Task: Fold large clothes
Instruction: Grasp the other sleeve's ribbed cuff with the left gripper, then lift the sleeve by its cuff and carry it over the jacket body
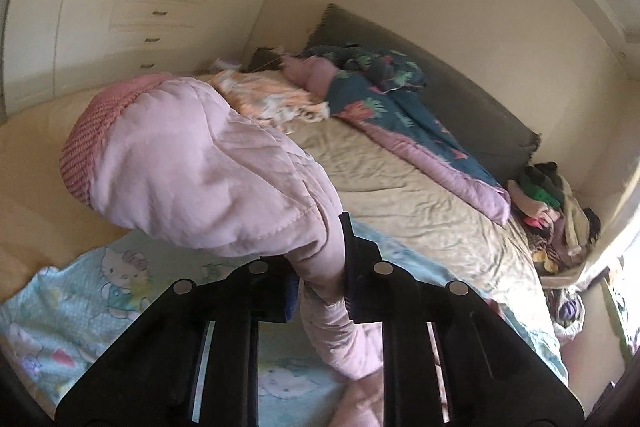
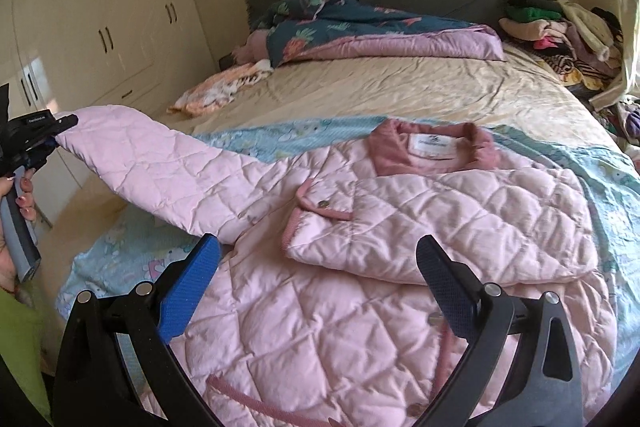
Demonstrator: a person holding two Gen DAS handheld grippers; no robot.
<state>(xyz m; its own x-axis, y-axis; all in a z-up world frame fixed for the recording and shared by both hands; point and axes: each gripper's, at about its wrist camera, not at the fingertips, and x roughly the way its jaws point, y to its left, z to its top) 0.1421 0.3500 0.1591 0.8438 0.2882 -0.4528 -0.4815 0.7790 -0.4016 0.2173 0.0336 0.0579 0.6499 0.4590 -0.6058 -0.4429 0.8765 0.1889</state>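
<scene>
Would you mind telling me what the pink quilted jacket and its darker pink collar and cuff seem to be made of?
The pink quilted jacket looks like padded woven fabric with a matte, slightly crinkled finish: diamond stitching puffs its surface. Its darker pink collar and the cuff look like ribbed knit, judging by the cuff's raised ridges. The left gripper pinches the sleeve; the right gripper hovers open.
</scene>
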